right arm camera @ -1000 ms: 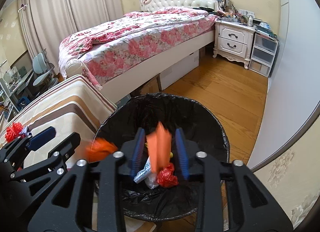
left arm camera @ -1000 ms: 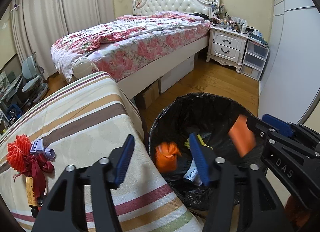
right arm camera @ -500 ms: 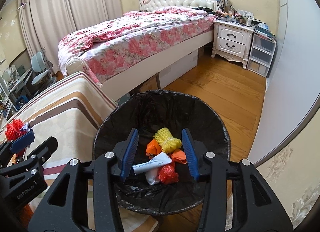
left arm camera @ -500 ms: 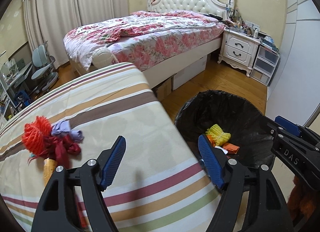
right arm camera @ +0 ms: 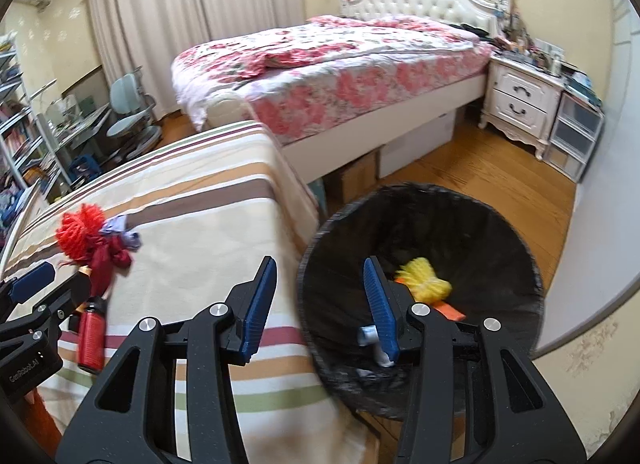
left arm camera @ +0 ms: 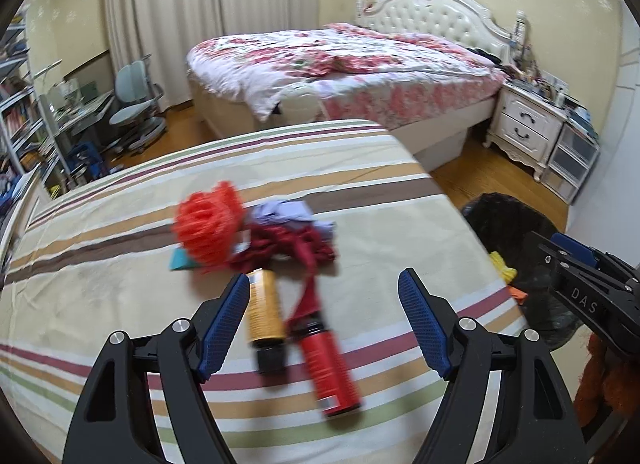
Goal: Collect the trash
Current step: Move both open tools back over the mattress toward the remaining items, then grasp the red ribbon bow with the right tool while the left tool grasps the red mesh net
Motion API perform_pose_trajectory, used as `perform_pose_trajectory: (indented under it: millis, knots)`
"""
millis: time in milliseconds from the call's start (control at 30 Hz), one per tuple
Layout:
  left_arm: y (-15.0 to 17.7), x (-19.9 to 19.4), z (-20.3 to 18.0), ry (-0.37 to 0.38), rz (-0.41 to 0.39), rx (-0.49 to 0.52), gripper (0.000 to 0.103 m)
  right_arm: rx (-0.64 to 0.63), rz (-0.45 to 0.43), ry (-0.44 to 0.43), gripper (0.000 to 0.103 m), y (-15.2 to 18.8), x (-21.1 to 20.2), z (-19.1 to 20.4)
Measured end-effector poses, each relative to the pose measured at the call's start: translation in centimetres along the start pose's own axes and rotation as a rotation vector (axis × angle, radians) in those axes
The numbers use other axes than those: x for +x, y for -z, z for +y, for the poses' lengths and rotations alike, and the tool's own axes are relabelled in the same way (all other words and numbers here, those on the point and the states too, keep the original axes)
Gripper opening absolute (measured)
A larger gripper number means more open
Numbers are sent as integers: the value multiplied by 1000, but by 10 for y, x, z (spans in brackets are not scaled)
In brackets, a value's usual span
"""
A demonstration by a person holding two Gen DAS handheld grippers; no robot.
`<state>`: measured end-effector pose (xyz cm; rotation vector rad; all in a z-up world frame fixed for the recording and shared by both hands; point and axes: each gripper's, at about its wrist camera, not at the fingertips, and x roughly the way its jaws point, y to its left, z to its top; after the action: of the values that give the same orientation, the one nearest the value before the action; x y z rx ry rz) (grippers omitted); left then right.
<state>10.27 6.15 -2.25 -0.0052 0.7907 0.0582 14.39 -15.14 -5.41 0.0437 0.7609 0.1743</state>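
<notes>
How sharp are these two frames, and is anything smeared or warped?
Left wrist view: motion blur smears the orange mesh ball and red bottle; the left gripper itself stays crisp. Right wrist view: milder blur on the trash bin rim. Both: fisheye bending, dark corners.

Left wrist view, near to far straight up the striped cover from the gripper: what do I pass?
left gripper with open jaws → red bottle and yellow bottle side by side → dark red ribbon → orange mesh ball and lilac cloth → far edge of the striped cover → floral bed.
</notes>
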Motion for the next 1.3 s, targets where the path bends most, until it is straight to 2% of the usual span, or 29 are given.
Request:
perform_pose_trajectory:
  millis: [400,900,1033,1133,1233,1300]
  knots:
    - [20,-6,84,-125,20,-121,74,-134,9,-123,44,-2,-2,89]
    - [29,0,146,-197,38,-229,74,-274,79,-201,44,1,17,168]
    - [32,4,152,-193,49,-241,75,-286,100,-205,42,1,25,178]
    - [35,6,154,-186,57,-249,74,-305,110,-199,32,2,29,185]
    - [37,7,157,-181,61,-256,74,-320,120,-192,29,2,33,190]
    - [38,7,159,-178,61,-259,75,-330,129,-192,23,3,35,194]
